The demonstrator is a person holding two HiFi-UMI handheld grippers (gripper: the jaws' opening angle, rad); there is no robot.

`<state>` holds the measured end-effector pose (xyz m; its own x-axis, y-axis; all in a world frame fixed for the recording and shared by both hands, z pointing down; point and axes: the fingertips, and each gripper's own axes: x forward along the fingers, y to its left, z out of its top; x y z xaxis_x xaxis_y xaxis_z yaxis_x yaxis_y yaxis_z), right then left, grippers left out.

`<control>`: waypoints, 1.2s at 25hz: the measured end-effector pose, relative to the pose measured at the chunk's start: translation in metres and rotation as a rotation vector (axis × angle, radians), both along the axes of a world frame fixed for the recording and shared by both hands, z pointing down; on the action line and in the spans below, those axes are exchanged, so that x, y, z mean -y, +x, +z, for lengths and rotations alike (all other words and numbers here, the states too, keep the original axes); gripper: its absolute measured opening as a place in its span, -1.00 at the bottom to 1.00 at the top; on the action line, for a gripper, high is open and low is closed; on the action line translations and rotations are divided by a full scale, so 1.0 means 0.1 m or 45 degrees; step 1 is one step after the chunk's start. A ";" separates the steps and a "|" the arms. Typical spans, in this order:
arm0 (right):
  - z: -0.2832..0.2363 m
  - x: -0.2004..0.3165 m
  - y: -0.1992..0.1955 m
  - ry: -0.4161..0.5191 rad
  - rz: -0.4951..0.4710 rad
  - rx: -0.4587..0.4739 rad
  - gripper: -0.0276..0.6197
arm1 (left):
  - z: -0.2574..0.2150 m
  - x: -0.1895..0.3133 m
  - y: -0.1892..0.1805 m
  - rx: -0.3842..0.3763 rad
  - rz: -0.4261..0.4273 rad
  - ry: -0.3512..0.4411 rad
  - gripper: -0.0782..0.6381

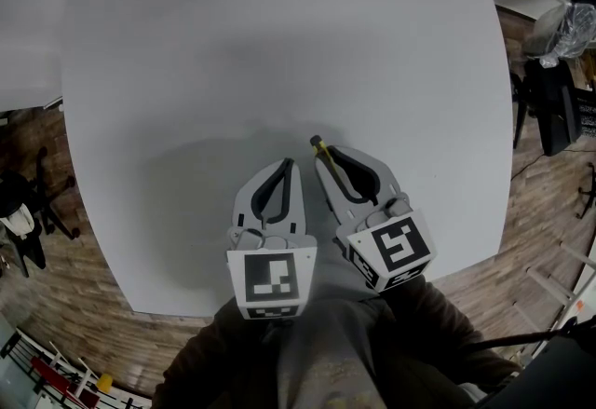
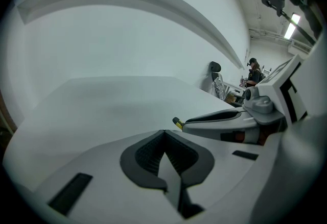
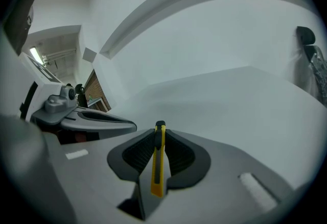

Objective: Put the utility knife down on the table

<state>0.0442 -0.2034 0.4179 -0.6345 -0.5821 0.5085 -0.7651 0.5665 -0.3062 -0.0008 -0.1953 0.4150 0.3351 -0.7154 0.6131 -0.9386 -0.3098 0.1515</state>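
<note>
A slim yellow and black utility knife (image 3: 158, 159) stands clamped between the pads of my right gripper (image 3: 159, 136), which is shut on it. In the head view the knife's dark tip (image 1: 318, 145) pokes out past the right gripper (image 1: 323, 156) over the white table (image 1: 279, 53). My left gripper (image 1: 290, 165) hangs just to its left, shut with nothing between its pads. In the left gripper view the left gripper (image 2: 164, 133) has closed jaws, and the knife's tip (image 2: 177, 123) shows at the end of the right gripper (image 2: 184, 125).
The white table (image 3: 245, 95) spreads out ahead of both grippers. Wooden floor (image 1: 56, 258) surrounds it, with black chairs and bags (image 1: 559, 81) at the right and a chair base (image 1: 28, 211) at the left. A person (image 2: 252, 71) stands far off.
</note>
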 end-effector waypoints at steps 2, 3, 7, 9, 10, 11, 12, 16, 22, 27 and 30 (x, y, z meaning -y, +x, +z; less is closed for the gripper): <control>0.02 0.00 -0.01 -0.005 0.000 -0.003 -0.72 | 0.01 0.00 -0.01 -0.001 -0.001 -0.001 -0.78; 0.02 0.00 -0.01 -0.007 0.000 -0.004 -0.72 | 0.01 0.01 -0.01 -0.001 -0.001 -0.001 -0.78; 0.05 0.00 -0.01 -0.011 0.000 -0.010 -0.72 | 0.03 0.01 0.00 -0.002 -0.001 -0.003 -0.78; 0.06 0.00 0.00 -0.013 0.000 -0.018 -0.72 | 0.03 0.01 0.00 -0.001 0.001 -0.004 -0.78; 0.07 0.00 0.01 -0.014 0.001 -0.023 -0.72 | 0.03 0.01 0.01 0.000 0.002 -0.004 -0.78; 0.07 0.00 0.01 -0.015 0.003 -0.027 -0.72 | 0.03 0.01 0.01 0.000 0.004 -0.004 -0.78; 0.08 0.00 0.01 -0.015 0.006 -0.031 -0.72 | 0.03 0.01 0.00 0.000 0.005 -0.003 -0.78; 0.09 0.02 0.00 -0.011 0.016 -0.045 -0.70 | 0.04 0.01 -0.02 -0.003 0.008 -0.004 -0.78; 0.05 0.02 0.01 0.001 0.015 -0.041 -0.70 | 0.00 0.01 0.00 -0.001 0.008 0.003 -0.78; -0.03 0.03 0.01 0.014 0.028 -0.026 -0.90 | -0.05 0.02 0.00 0.001 0.008 0.011 -0.78; -0.10 0.01 0.00 0.031 0.024 -0.018 -0.91 | -0.11 0.00 -0.01 0.001 0.009 0.024 -0.78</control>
